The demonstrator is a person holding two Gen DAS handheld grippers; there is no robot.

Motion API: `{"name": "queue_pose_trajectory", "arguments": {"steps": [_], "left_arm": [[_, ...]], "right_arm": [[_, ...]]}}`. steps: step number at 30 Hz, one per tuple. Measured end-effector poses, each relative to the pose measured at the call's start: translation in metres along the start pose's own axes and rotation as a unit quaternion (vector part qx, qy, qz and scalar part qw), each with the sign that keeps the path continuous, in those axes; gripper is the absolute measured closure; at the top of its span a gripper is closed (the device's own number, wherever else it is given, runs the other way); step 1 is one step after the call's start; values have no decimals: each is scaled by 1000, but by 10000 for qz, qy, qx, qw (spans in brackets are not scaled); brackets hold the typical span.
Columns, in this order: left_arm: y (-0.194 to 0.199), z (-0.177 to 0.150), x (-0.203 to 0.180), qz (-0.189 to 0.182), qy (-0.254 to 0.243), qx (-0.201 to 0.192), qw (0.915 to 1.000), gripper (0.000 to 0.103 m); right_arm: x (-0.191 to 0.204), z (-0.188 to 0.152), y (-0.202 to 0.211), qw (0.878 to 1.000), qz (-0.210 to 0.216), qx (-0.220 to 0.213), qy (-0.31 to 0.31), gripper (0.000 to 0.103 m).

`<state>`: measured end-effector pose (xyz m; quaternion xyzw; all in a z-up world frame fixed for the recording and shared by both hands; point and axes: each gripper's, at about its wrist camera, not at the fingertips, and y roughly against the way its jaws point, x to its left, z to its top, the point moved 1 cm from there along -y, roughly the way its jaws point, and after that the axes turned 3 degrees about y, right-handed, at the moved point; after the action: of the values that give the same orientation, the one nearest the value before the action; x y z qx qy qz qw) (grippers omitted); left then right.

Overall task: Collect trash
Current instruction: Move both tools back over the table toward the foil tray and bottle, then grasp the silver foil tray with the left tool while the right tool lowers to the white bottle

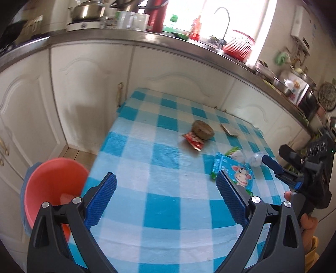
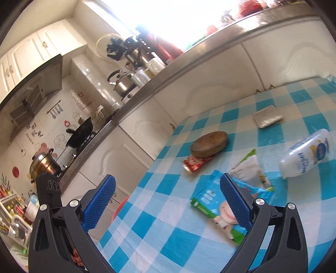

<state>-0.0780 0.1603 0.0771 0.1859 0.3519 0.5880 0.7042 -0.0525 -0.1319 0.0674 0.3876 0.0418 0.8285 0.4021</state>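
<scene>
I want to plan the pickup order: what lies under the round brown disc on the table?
Under the round brown disc lies one end of the red wrapper; the rest sticks out toward the camera. Anything else beneath the disc is hidden.

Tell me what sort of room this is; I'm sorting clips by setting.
A home kitchen, most likely: a steel countertop over white cabinets carries a sink faucet and a lidded pot, and a wok sits on a gas stove below a range hood.

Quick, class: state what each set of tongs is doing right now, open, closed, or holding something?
Left tongs: open, holding nothing, above the checked tablecloth.
Right tongs: open, holding nothing, near the blue cow packet.
</scene>
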Motion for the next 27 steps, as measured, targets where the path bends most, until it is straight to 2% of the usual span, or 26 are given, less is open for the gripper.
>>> {"name": "queue_pose_trajectory", "arguments": {"steps": [6,10,14,18,22,24,27], "left_arm": [[-23,19,-52,-325,-535,148,9979,7],[-48,38,-88,-565,-769,305,9950,7],[-89,58,-133,-824,-985,573,9901,7],[-141,72,-179,-912,-1109,951,9851,7],[-195,84,-213,-620,-955,1245,9857,7],[-222,90,-223,-513,-710,1407,9862,7],[-258,95,-233,-154,-518,1570,9861,7]], "right_arm": [[-52,13,33,9968,-96,-335,-718,5],[-85,20,59,9915,-310,-659,-1078,5],[-120,23,86,9808,-536,-1010,-1581,5],[-149,23,104,9709,-710,-1206,-1944,5],[-163,22,111,9667,-877,-1267,-2043,5],[-168,21,112,9661,-929,-1270,-2049,5],[-173,19,111,9661,-963,-1223,-2059,4]]}}
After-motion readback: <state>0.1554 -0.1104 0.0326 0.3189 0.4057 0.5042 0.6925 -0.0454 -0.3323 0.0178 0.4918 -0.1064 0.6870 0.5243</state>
